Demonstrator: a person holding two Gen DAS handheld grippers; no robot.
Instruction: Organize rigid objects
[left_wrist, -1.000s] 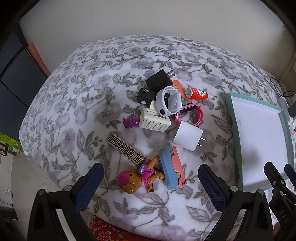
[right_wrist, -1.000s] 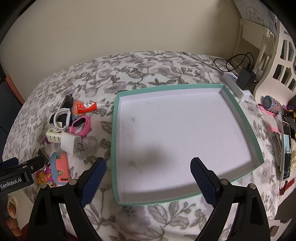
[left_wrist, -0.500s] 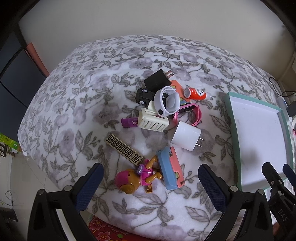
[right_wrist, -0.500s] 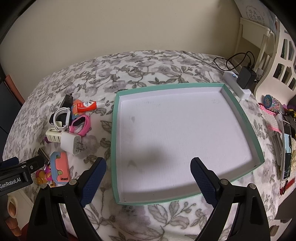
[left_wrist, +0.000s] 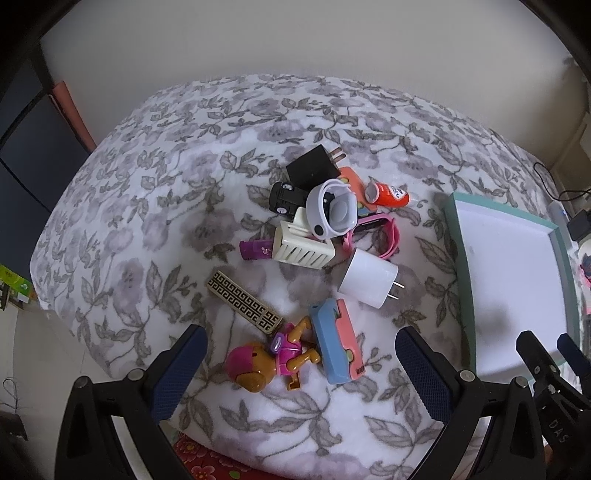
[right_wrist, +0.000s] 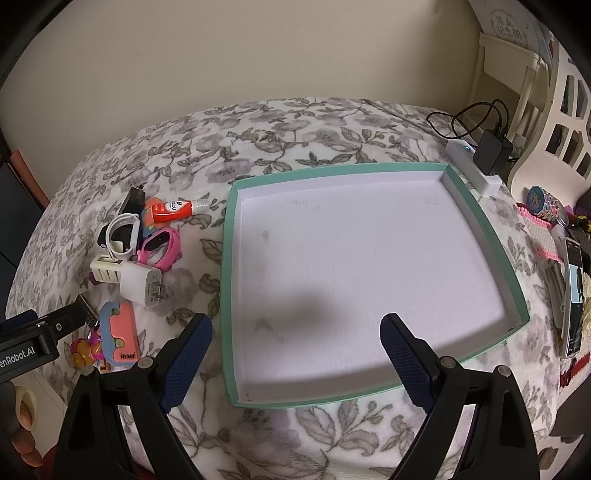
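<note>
A floral blanket (left_wrist: 192, 155) lies below a plain cream wall (right_wrist: 258, 48).

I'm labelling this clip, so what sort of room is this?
Most likely a bedroom at home: a floral fleece blanket covers a soft, bed-like surface, a white headboard-like frame stands beside it, and a power strip with a charger lies at the edge.

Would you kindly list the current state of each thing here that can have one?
left hand-held gripper: open, holding nothing
right hand-held gripper: open, holding nothing
teal tray: nothing in it
glue tube: capped, lying on its side
white charger: unplugged, on its side, prongs pointing at the tray
black charger: unplugged, atop the pile
toy figure: lying down
power strip: light on, black adapter plugged in
</note>
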